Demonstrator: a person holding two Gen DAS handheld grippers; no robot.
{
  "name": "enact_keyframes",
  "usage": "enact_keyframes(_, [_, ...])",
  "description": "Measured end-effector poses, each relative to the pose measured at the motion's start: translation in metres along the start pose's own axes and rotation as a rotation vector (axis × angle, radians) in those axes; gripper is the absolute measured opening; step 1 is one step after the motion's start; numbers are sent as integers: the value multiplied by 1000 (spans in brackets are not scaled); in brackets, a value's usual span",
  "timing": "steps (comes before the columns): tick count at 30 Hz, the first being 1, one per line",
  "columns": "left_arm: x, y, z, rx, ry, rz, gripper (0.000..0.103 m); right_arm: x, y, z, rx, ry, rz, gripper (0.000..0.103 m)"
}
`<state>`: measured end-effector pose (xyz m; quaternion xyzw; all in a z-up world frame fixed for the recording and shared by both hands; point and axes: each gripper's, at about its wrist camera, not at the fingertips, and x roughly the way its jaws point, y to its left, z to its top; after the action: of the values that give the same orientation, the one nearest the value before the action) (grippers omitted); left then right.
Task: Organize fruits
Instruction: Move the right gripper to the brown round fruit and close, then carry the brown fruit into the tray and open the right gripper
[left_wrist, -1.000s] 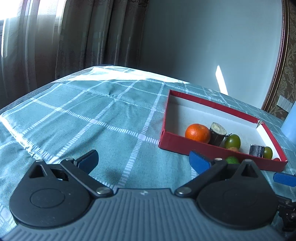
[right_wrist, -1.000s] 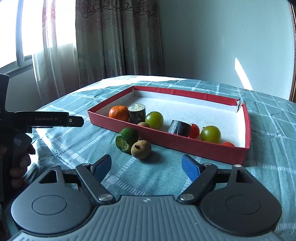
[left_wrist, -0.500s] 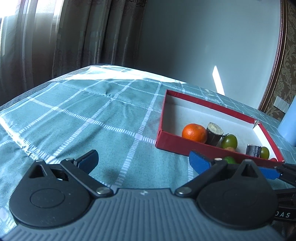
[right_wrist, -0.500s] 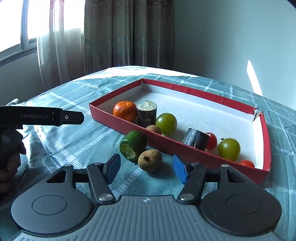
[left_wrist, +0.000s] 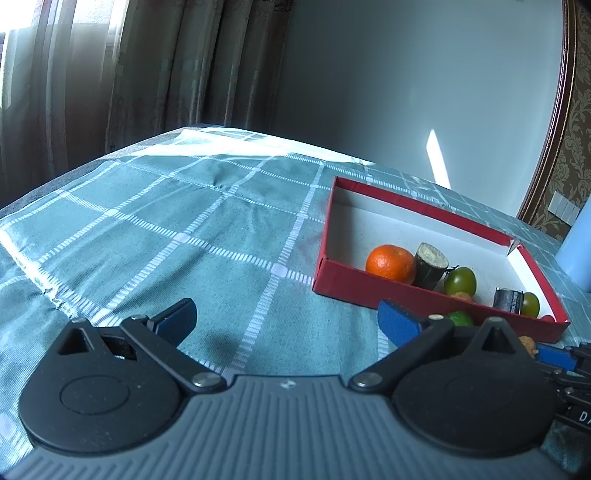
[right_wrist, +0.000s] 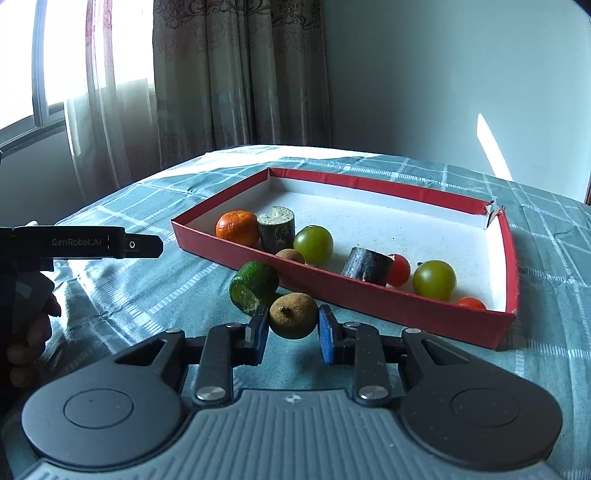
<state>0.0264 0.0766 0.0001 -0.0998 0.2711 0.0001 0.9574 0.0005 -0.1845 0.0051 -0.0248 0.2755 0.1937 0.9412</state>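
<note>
The right tongs (right_wrist: 291, 330) have just been closing, and their blue pads are now pressing on both sides of a brown fruit (right_wrist: 293, 319) sitting on the table (right_wrist: 546, 258), which is wearing a teal checked cloth. The fruit is lying just in front of the near wall of the red box (right_wrist: 388, 301), with a cut green fruit (right_wrist: 253, 285) touching it at its left. Inside the box are lying an orange (right_wrist: 237, 228), 2 dark cut stubs, 2 green tomatoes, 2 red ones and a small brown fruit. The left tongs (left_wrist: 286, 317) are hanging released over bare cloth, left of the box, gripping nothing.
</note>
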Motion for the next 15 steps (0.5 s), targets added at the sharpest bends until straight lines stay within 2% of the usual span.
enact_keyframes(8, [1,0,0,4,5,10,103,-23,-37,13,65,-104,-97,28])
enact_keyframes(15, [2,-1,0,9,12,25,103,-1,-76,33,118,-118,-209,28])
